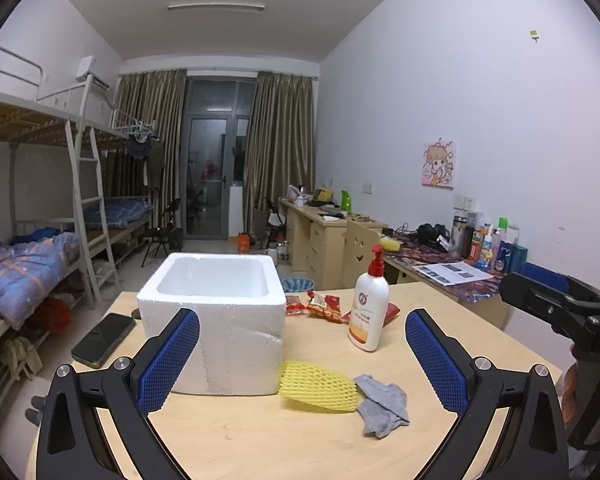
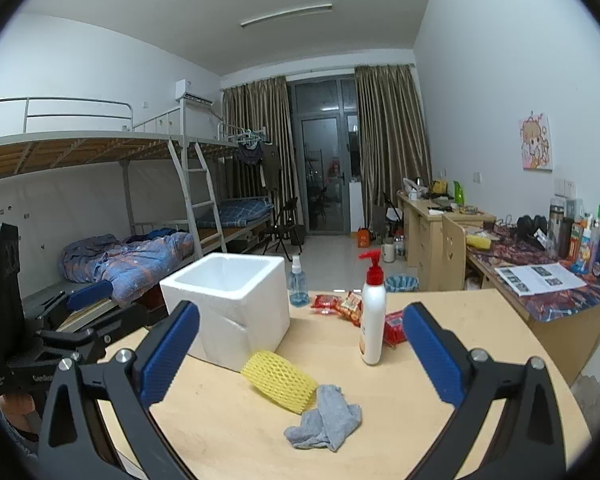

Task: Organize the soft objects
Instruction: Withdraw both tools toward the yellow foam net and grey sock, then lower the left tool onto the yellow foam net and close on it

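A yellow foam net sleeve (image 1: 318, 386) lies on the wooden table (image 1: 260, 440) next to a crumpled grey cloth (image 1: 382, 404). Both also show in the right wrist view, the sleeve (image 2: 278, 380) and the cloth (image 2: 326, 420). A white foam box (image 1: 216, 316), open on top and looking empty, stands just behind the sleeve; it also shows in the right wrist view (image 2: 230, 304). My left gripper (image 1: 302, 360) is open and empty, above the table's near edge. My right gripper (image 2: 300, 356) is open and empty, short of the sleeve and cloth.
A white pump bottle with a red top (image 1: 369, 308) stands right of the box, with red snack packets (image 1: 324, 308) behind it. A black phone (image 1: 102, 338) lies left of the box. A blue spray bottle (image 2: 298, 286) stands behind the box. Desks line the right wall, bunk beds the left.
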A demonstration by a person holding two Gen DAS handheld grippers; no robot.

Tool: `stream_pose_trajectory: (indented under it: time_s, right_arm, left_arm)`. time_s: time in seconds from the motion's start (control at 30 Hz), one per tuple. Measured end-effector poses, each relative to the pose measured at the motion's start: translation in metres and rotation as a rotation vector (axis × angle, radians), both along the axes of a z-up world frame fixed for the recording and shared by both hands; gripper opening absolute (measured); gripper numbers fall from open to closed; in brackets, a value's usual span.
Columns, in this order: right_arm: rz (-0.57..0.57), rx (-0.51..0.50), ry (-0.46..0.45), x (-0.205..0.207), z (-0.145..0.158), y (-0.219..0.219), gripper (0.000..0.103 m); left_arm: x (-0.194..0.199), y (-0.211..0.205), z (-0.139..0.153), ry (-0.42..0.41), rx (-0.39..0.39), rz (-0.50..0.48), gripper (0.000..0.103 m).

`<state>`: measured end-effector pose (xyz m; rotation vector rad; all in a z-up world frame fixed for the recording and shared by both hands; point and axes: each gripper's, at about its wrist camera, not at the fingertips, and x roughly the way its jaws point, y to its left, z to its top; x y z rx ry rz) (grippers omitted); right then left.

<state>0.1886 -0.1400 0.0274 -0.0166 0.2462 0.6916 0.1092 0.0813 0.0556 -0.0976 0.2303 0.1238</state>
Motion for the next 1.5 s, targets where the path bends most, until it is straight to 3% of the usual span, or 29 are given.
stream_pose_trajectory:
  time_s: [0.47, 0.67, 1.5]
  right_arm:
    - [-0.016, -0.020, 0.105, 0.027, -0.045, 0.004, 0.103]
    - [-0.013, -0.036, 0.161, 0.038, -0.061, 0.007, 0.103]
    - [-0.032, -0.166, 0.326, 0.084, -0.112, 0.015, 0.103]
  left_arm:
    - [0.034, 0.003, -0.045, 0.068, -0.039, -0.004, 0.103]
    - [0.052, -0.002, -0.067, 0.119, -0.009, -0.019, 0.103]
    - [0.130, 0.014, -0.124, 0.345, -0.133, -0.025, 0.103]
